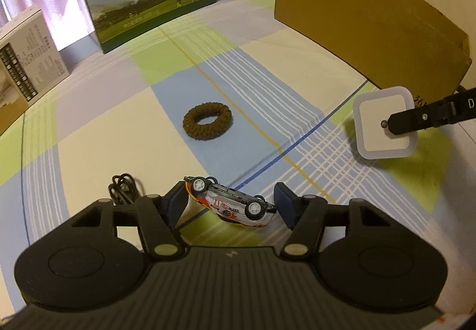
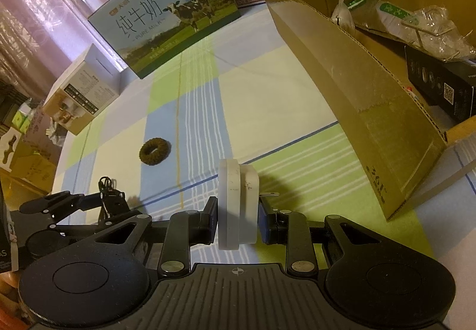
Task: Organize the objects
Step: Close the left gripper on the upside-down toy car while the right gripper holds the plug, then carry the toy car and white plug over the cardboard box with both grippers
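Only the right wrist view looks into the cardboard box (image 2: 372,109), which holds bags and a dark carton. The right gripper (image 2: 238,218) clamps a white square plug-in (image 2: 238,202) above the cloth (prongs rightward). The left gripper (image 1: 229,205), jaws spread, straddles an overturned toy car (image 1: 232,202); the left view alone shows it.

Left tool (image 1: 227,202) open round upturned toy car (image 1: 230,201); right tool (image 1: 395,124) holds white plug (image 1: 383,127).
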Available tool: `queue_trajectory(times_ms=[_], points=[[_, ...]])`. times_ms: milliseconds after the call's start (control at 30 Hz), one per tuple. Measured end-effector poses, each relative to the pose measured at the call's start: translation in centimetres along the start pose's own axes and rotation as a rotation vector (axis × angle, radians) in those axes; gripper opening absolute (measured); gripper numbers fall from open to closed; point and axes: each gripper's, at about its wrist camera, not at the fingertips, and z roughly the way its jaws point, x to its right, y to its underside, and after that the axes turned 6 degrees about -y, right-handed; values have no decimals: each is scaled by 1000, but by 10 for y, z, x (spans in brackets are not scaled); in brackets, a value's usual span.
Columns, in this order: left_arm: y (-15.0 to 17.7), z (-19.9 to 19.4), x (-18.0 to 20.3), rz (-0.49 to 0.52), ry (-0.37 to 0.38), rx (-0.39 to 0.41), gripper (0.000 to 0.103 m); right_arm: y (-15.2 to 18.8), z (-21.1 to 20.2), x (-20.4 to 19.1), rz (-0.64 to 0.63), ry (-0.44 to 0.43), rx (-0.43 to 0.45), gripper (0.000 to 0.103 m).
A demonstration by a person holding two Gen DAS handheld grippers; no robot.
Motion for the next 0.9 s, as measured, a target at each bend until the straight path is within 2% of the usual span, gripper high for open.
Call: queue_trajectory(times_ms=[900], points=[[-8, -96, 22, -120, -2, 132, 60, 8, -75, -21, -37, -108, 93, 24]])
